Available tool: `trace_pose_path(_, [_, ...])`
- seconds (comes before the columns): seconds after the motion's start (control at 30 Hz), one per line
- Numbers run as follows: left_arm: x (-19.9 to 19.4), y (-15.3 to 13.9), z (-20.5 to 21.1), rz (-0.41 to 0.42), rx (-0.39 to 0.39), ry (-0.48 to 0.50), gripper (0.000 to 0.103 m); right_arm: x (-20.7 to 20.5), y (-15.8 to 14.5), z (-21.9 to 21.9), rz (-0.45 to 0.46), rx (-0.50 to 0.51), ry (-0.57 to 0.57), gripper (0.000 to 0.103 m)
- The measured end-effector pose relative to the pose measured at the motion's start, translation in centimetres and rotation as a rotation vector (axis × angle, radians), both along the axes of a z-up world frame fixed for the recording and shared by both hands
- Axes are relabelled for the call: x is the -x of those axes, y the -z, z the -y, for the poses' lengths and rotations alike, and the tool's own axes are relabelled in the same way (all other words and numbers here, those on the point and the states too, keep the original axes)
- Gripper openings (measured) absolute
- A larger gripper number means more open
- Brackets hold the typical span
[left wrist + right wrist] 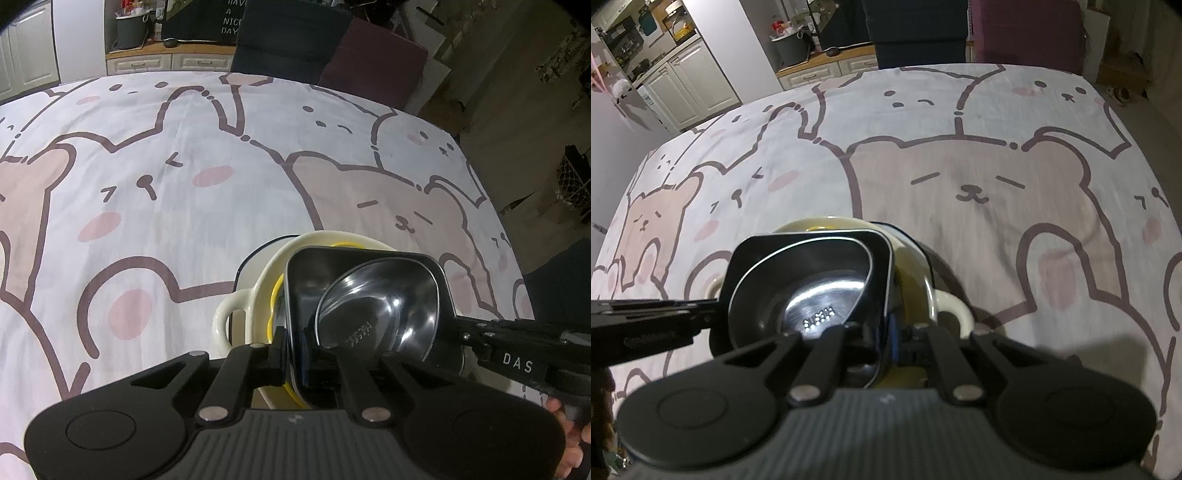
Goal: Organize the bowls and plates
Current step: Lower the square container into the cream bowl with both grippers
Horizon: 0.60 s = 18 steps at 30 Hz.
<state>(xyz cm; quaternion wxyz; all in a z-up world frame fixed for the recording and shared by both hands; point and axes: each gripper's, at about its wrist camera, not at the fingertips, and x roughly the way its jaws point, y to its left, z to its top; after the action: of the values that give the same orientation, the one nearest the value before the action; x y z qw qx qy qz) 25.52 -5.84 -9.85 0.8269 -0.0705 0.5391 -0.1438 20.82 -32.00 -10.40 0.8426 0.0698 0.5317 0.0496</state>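
Left wrist view, left to right: tablecloth (155,155) with a cartoon bear and rabbit print covers the table. On it stands a stack of dishes, low and right of centre. A cream bowl (255,280) with a loop handle holds a yellow dish (275,295), of which only a rim strip shows. A black square bowl (369,258) sits in the yellow dish, and a steel bowl (376,306) sits tilted inside the black one. A dark-rimmed plate (258,249) edge shows behind the cream bowl.

Left gripper (314,350): fingers drawn close, clamped on the near wall of the black square bowl, 1 finger outside, 1 inside. The right gripper (517,360), marked "DAS", enters from the right edge and reaches the black bowl's right side.

Right wrist view, left to right: left gripper (653,321) comes in from the left edge, meeting the black square bowl (809,258). Steel bowl (812,295) inside it, stamped lettering unreadable. Cream bowl (916,277) beneath, its handle to the right. Right gripper (886,343): fingers close together on the near right wall of the black bowl. Tablecloth (997,177) beyond.
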Motion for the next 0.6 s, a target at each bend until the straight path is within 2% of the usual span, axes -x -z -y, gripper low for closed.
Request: trace_pose_path(0.6, [1.0, -1.1, -0.3, 0.027, -0.002, -0.004, 0.009, 1.2, -1.5, 0.4, 0.030, -0.010, 0.011, 0.009])
